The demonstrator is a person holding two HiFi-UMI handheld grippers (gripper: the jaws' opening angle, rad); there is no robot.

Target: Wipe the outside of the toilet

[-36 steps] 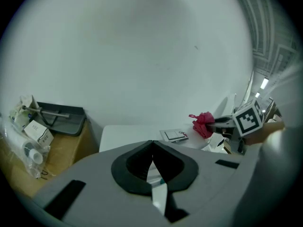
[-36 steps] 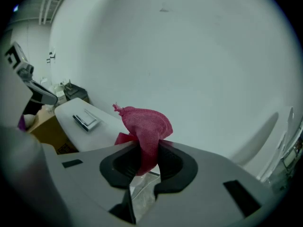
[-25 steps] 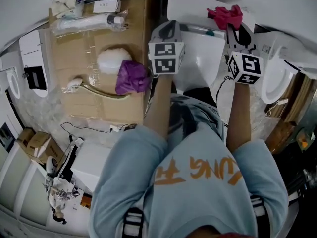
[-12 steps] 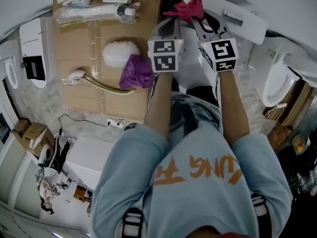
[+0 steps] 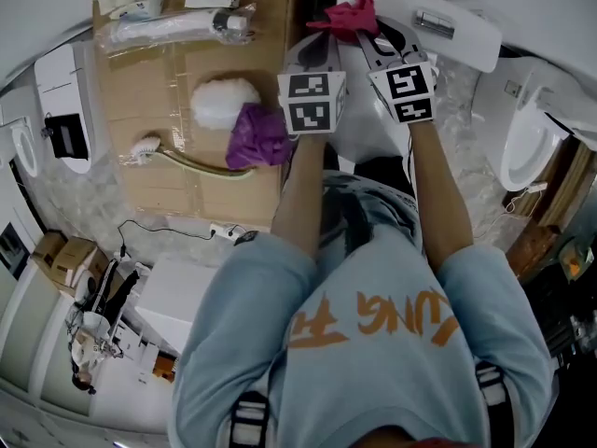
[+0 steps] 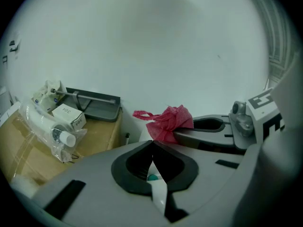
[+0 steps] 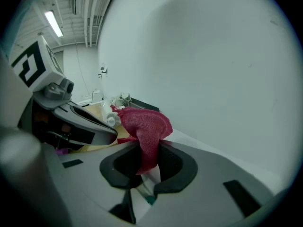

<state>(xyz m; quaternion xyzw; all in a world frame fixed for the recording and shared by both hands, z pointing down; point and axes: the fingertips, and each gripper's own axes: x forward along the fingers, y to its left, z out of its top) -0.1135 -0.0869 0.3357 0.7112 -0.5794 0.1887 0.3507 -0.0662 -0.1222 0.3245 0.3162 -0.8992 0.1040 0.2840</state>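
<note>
In the head view the white toilet's tank (image 5: 466, 40), with a flush button on top, lies just past both grippers. My right gripper (image 5: 367, 28) is shut on a red cloth (image 5: 349, 15), held up near the tank's left end. In the right gripper view the red cloth (image 7: 142, 122) bunches out of my right gripper (image 7: 147, 150). My left gripper (image 5: 324, 45) sits close beside it on the left. In the left gripper view, my left gripper (image 6: 152, 143) has its jaws shut with nothing in them, and the red cloth (image 6: 168, 122) hangs just beyond.
A cardboard-topped table (image 5: 140, 82) at the left holds a purple cloth (image 5: 256, 136), a white fluffy pad (image 5: 222, 101), a long-handled brush (image 5: 145, 147) and a bagged bottle (image 5: 177, 28). A second toilet (image 5: 527, 147) stands at the right. Boxes and cables lie on the floor at the lower left.
My right gripper has carried the red cloth leftward from the tank's right part to close beside the left gripper. The left gripper has hardly moved.
</note>
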